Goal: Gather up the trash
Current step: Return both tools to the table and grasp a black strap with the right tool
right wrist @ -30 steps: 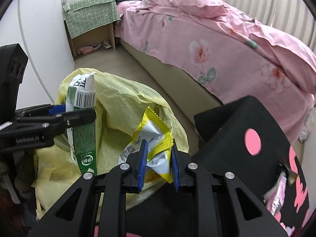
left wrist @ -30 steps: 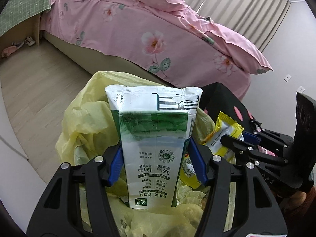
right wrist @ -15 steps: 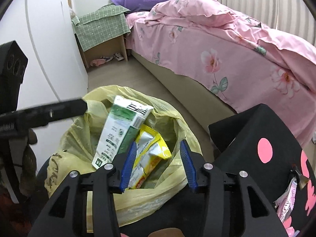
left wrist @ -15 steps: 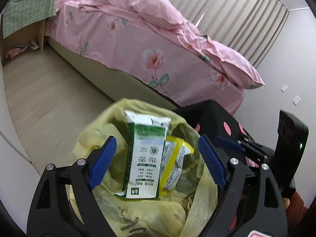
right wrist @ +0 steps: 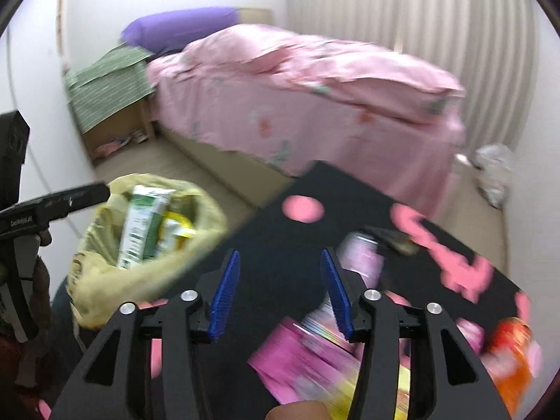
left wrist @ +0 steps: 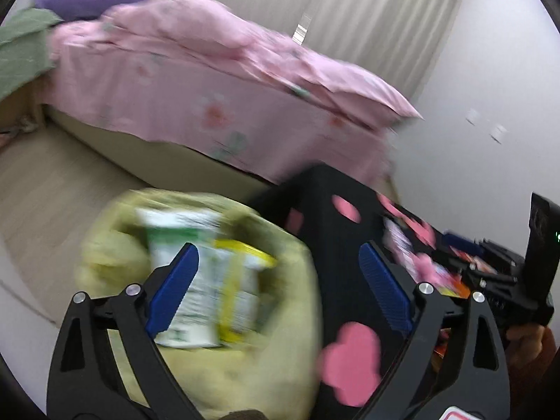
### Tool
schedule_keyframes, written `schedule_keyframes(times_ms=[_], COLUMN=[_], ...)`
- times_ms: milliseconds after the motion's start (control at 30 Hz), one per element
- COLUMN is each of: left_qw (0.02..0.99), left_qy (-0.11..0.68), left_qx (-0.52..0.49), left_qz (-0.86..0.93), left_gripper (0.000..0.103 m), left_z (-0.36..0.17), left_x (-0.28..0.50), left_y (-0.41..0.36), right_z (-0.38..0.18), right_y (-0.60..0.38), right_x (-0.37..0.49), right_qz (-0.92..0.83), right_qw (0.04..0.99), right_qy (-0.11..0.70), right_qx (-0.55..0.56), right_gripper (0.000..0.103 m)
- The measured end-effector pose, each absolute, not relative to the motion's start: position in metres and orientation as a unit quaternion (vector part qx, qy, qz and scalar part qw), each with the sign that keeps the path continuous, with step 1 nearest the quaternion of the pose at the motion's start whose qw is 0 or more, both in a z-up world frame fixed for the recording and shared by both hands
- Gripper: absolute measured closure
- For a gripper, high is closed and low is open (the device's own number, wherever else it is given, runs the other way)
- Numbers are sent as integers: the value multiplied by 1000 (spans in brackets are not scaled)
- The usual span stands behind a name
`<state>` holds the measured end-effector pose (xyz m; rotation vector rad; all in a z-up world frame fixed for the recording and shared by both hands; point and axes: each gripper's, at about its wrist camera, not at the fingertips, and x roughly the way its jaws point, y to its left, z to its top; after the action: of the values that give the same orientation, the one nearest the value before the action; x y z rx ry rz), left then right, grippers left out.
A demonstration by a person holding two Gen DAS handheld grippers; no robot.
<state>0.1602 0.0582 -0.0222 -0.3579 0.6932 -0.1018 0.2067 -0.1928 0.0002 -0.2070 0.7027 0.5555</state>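
A yellow trash bag (left wrist: 115,255) (right wrist: 98,280) stands on the floor and holds a green-and-white carton (left wrist: 175,234) (right wrist: 140,224) and a yellow snack packet (left wrist: 245,280) (right wrist: 175,225). My left gripper (left wrist: 278,287) is open and empty, above the bag's right edge and the black table (left wrist: 325,206). My right gripper (right wrist: 280,287) is open and empty over the black table (right wrist: 280,231). Pink wrappers (right wrist: 304,357), a pink-white packet (right wrist: 360,252) and a red-orange packet (right wrist: 514,350) lie on the table near it. Both views are blurred.
A bed with a pink floral cover (right wrist: 297,87) fills the back. A green-cloth nightstand (right wrist: 108,80) stands by the left wall. A crumpled white bag (right wrist: 493,168) lies on the floor at right. The table has pink spots and shapes on it.
Both grippers have let go of the carton and the yellow packet, which now sit in the bag. Both have opened, pulled back and swung right toward the black table.
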Motion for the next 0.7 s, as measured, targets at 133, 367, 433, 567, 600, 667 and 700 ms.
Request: schedule_keyframes(times_ms=[133,367,433,567,600,667,700], left_qw=[916,890,889,889,887,877,869], left_qy=[352,371,376,409,420,448,464], left_qx=[-130,-37,-24,-32,-37,-44,-45], left_qz=[-142,-261,-260,-202,-187,-169,-164], left_gripper=[14,14,15,25,30,39,46], left_z=[-25,-35,-38,-46,-50,-62,-69], left_x=[171,195,212,260,269,286,293], left_y=[-3,-102,-117,-133,-136,-141,-145], right_z=[5,-18,-24,-33,-36,-42,-44], right_y=[-257,-321,-337,-365,-370,-374,-375], right_x=[184,137,126,109,106,101,98], right_qz=[242,176,156,130,121,116,117], right_qw=[909,917,920,927,928,929,929], right_qy=[330,343,348,346,347,348,349], right_qx=[-72,-98,-92,-64,-60,-51,-48], right_gripper=[44,43,43,43,43,43,43])
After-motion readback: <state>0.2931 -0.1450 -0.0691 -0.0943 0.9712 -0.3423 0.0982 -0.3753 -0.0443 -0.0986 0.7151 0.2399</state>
